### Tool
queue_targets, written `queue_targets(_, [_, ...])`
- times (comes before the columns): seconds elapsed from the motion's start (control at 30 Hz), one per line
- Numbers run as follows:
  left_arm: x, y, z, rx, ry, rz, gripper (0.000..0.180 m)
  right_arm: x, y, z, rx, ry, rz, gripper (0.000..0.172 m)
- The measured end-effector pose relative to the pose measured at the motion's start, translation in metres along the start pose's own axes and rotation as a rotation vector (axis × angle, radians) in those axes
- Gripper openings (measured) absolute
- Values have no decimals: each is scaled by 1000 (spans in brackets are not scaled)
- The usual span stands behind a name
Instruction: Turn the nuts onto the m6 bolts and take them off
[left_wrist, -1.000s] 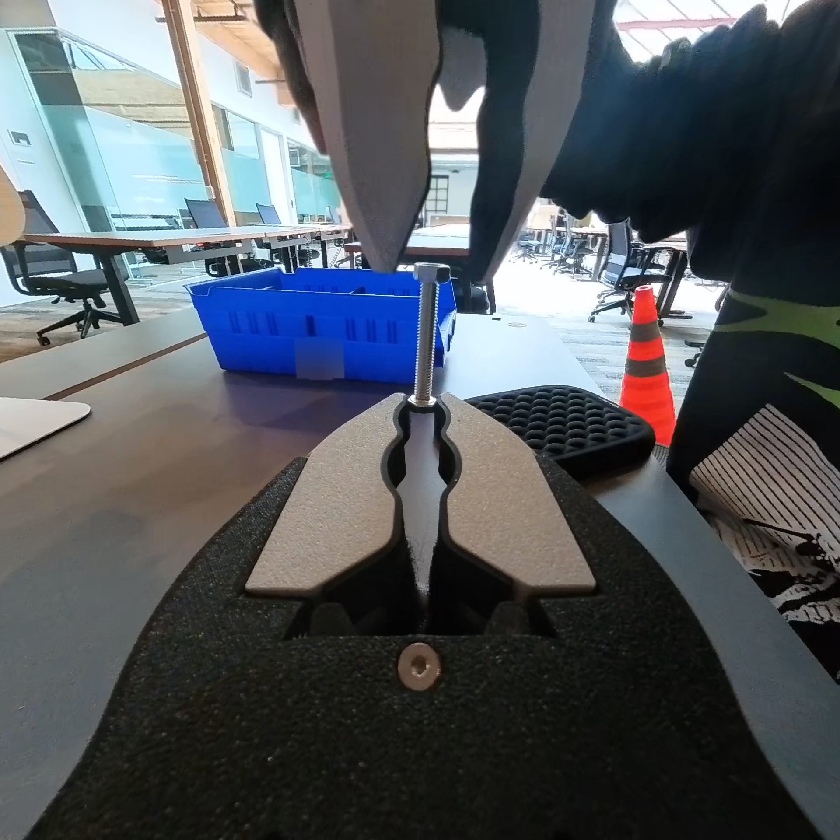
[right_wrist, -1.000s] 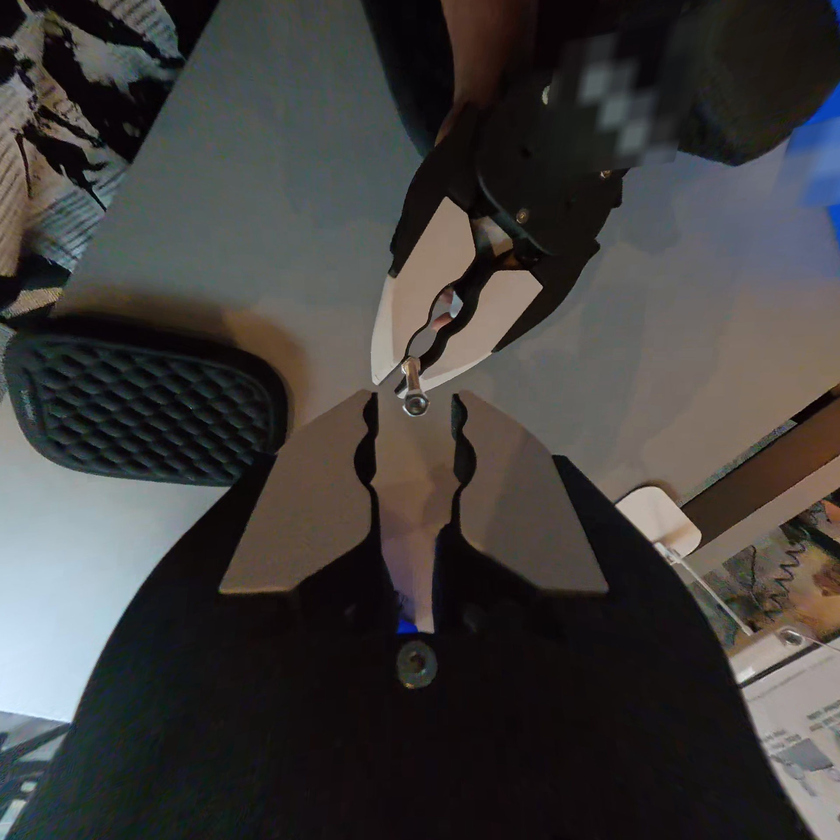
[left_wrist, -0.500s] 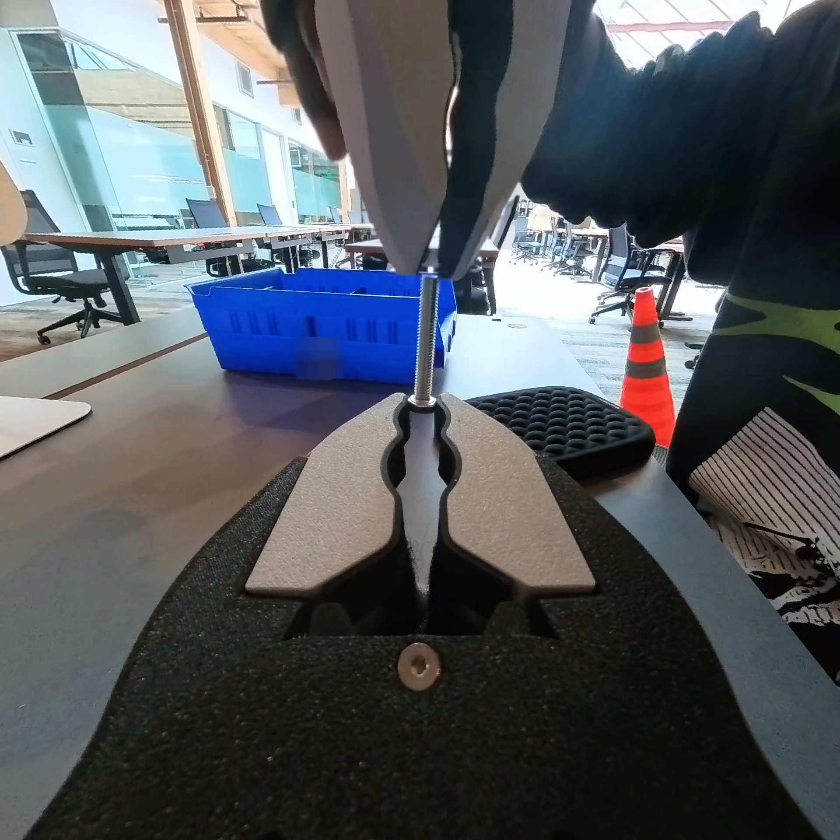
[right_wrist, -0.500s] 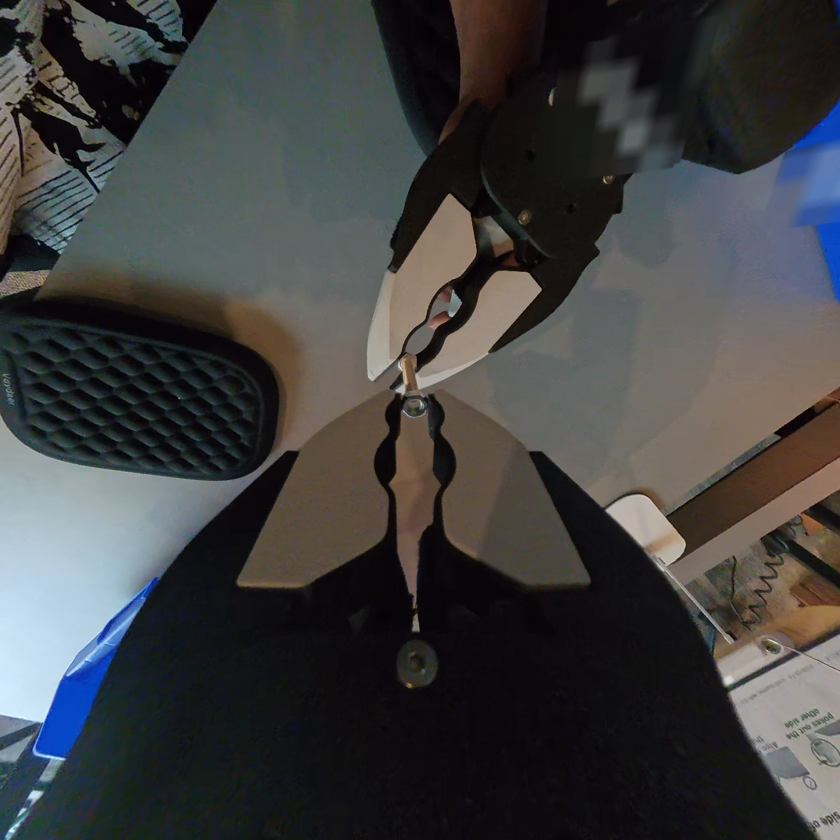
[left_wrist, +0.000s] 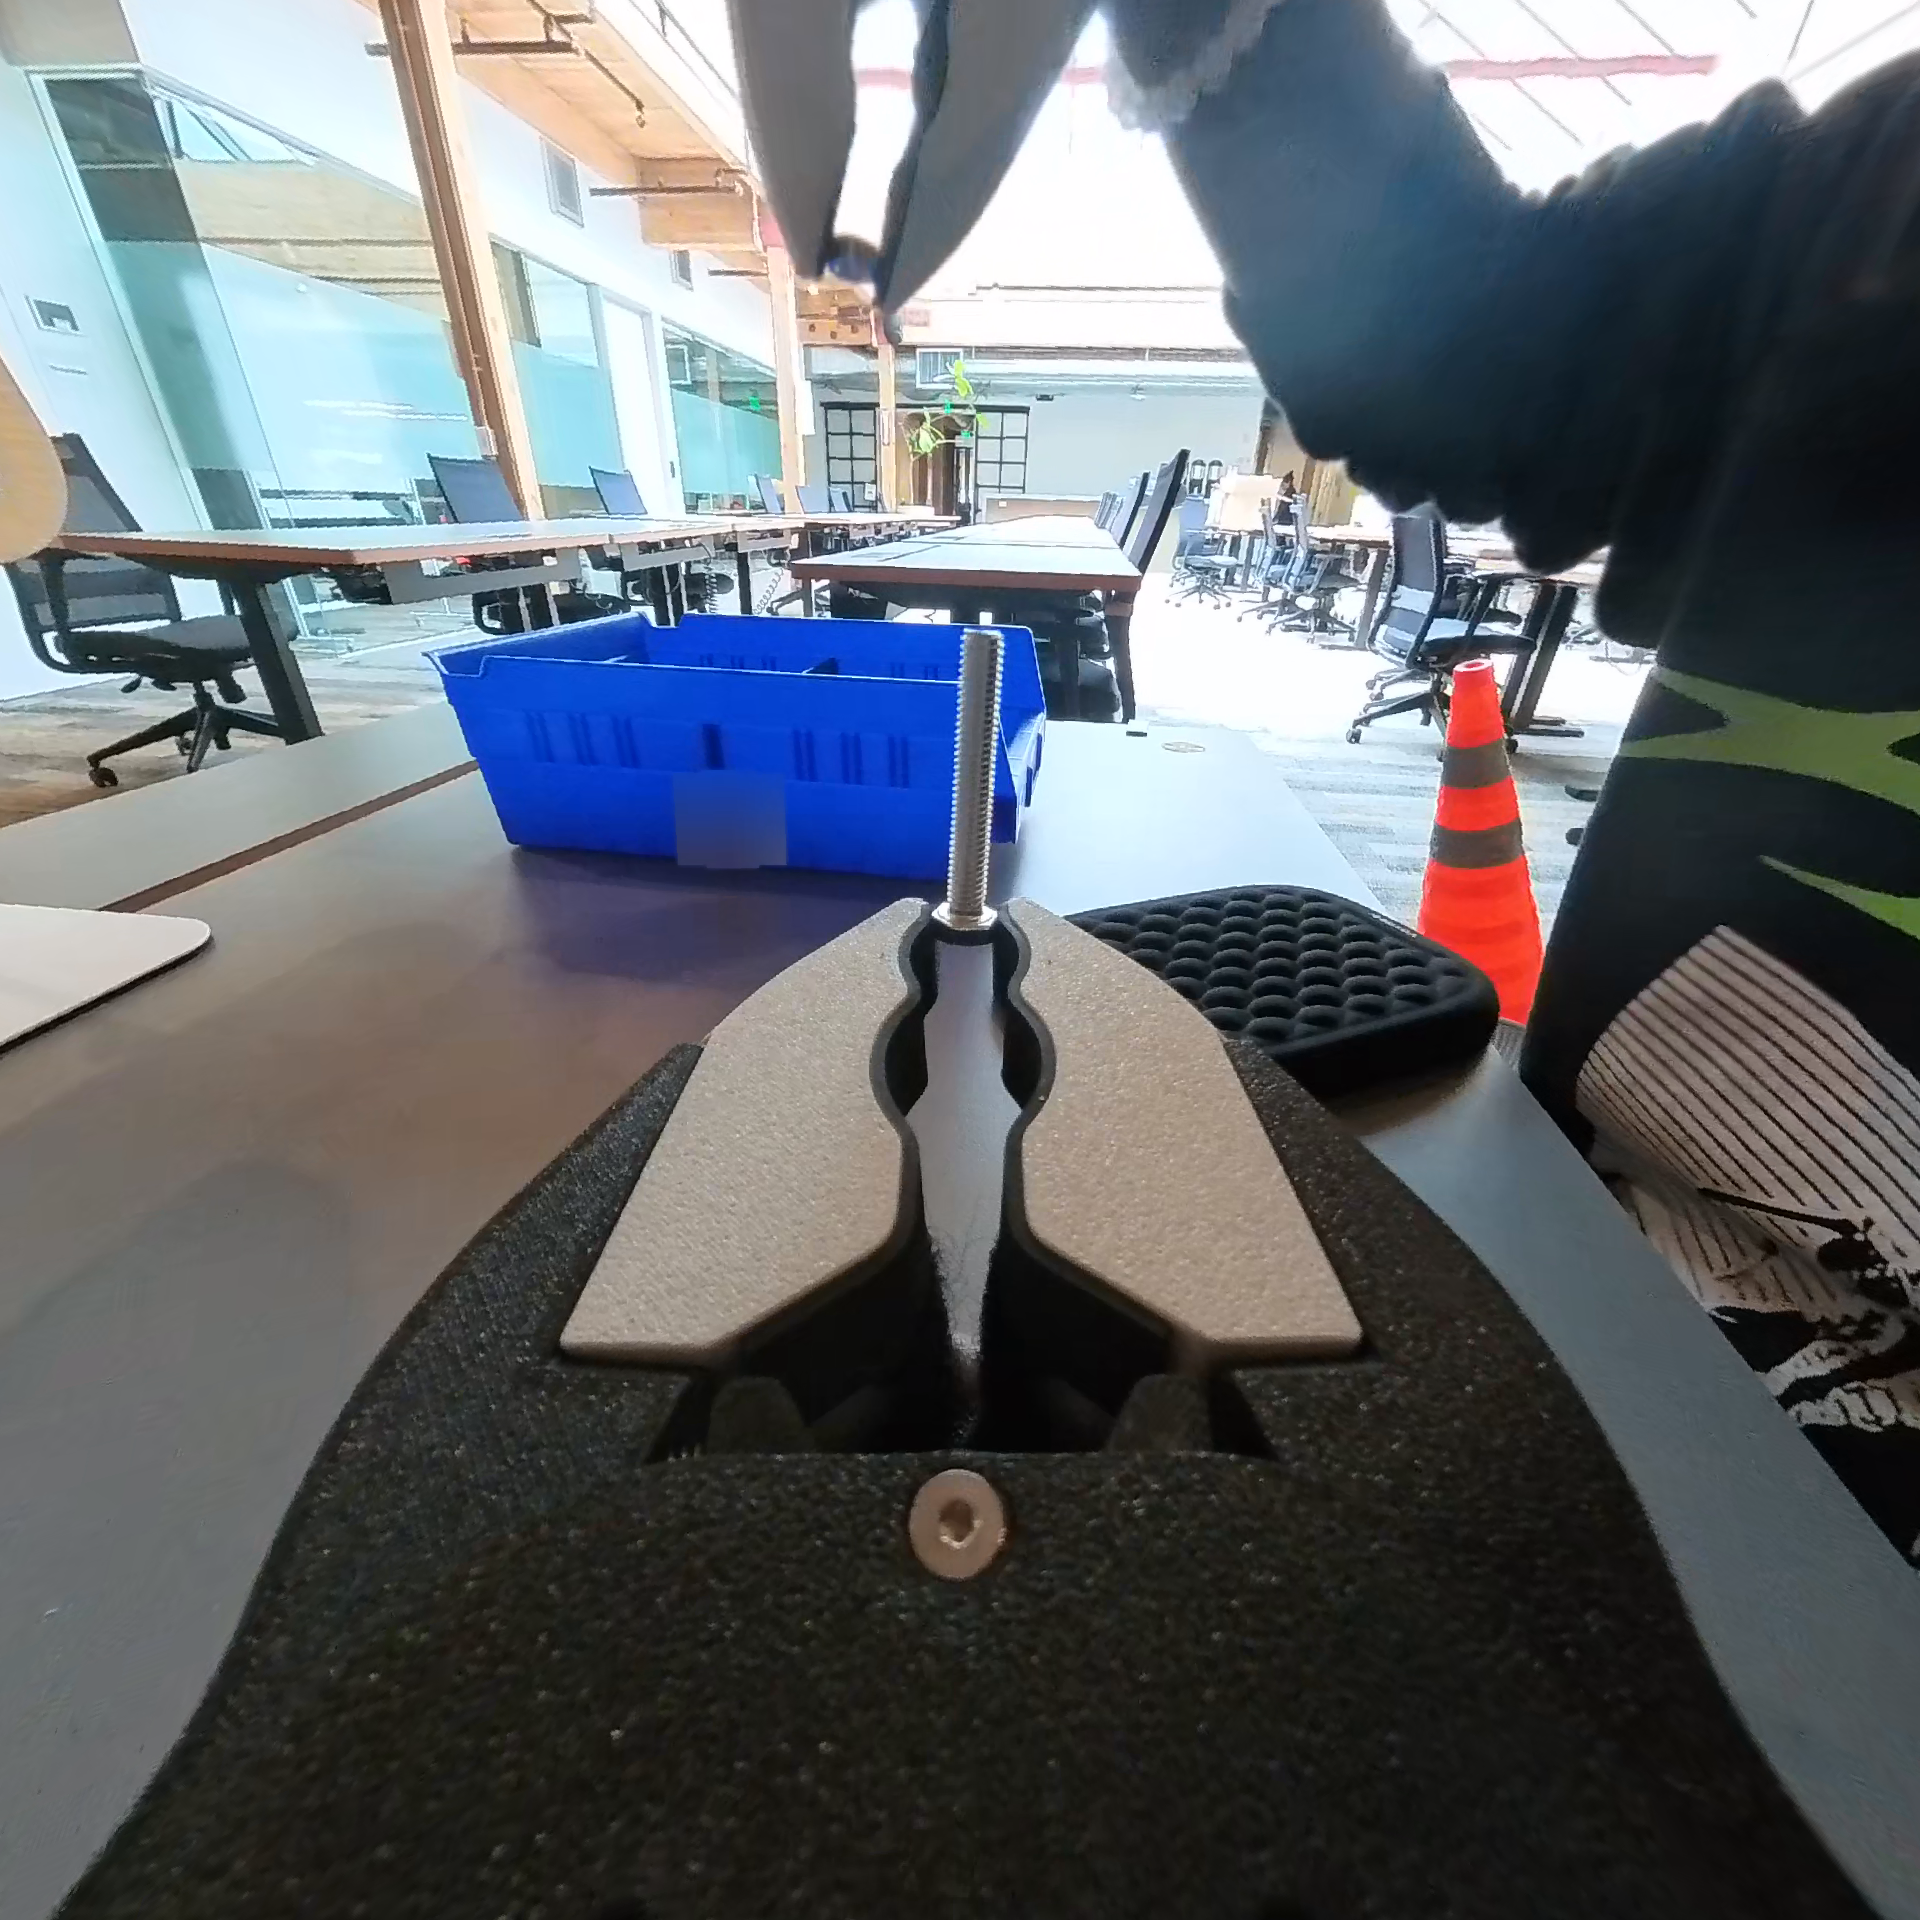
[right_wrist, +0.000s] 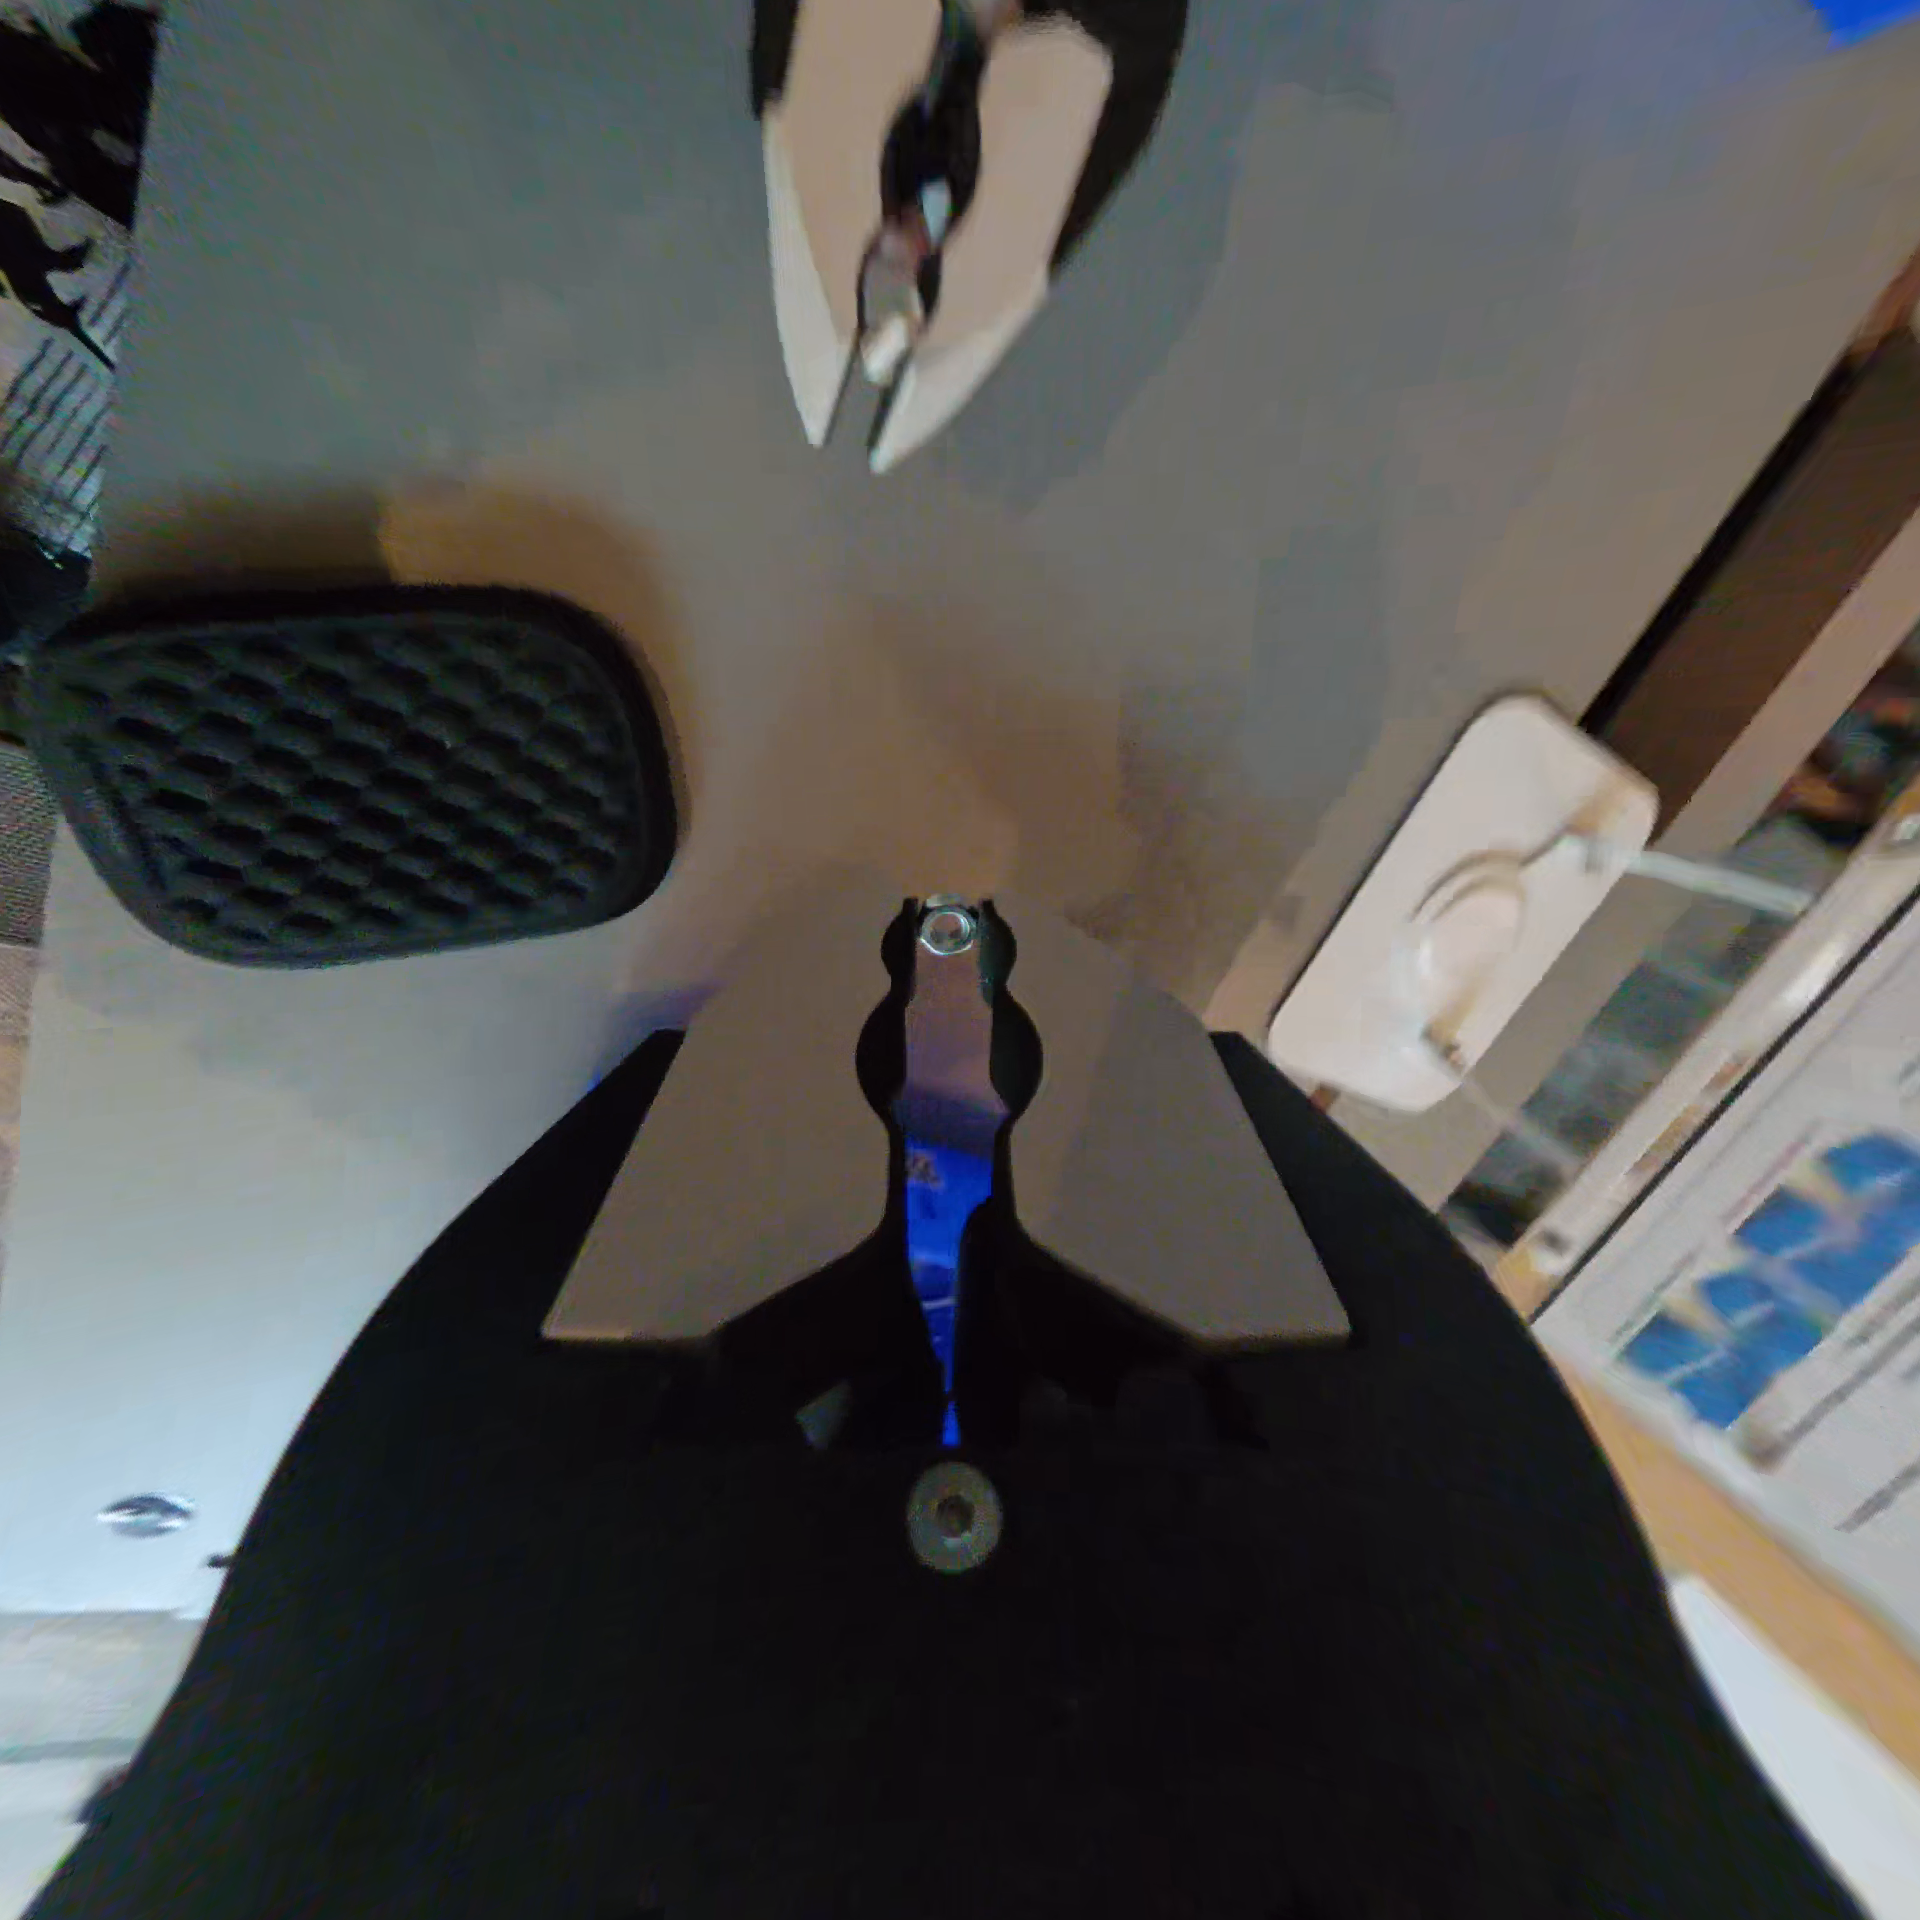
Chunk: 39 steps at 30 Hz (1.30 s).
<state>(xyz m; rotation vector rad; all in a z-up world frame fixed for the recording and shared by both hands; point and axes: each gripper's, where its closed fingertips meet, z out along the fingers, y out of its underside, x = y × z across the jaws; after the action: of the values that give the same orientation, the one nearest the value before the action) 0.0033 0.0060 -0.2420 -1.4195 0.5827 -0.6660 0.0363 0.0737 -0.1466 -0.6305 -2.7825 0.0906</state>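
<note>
Left hand-held gripper clamped on upright bolt, head hidden; right hand-held gripper pinches nut, blurred.

Above my upright bolt the air is open up to my right gripper. The blue bin blocks passage behind the bolt; the black honeycomb pad occupies the table just right.

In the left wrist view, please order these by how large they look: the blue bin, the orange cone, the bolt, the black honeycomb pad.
1. blue bin
2. black honeycomb pad
3. orange cone; it stands farther off, so this rank is unsure
4. bolt
</note>
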Motion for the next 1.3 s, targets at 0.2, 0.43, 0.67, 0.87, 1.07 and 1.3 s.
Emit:
queue_targets(0.2, [0,0,0,0,-4,2,9,-35,88,-2,-53,8,275,11])
queue_targets(0.43, [1,0,0,-4,-5,12,9,-87,183,27,-122,-19,585,10])
queue_targets(0.67, [2,0,0,-5,-2,18,9,-127,250,86,-194,-82,831,10])
queue_targets(0.87, [2,0,1,-5,2,16,9,-144,275,123,-247,-108,931,10])
queue_targets(1.07, [2,1,1,-5,5,13,9,-148,277,135,-271,-117,891,11])
queue_targets(1.3, [3,1,1,-6,8,15,9,-145,279,131,-272,-120,917,19])
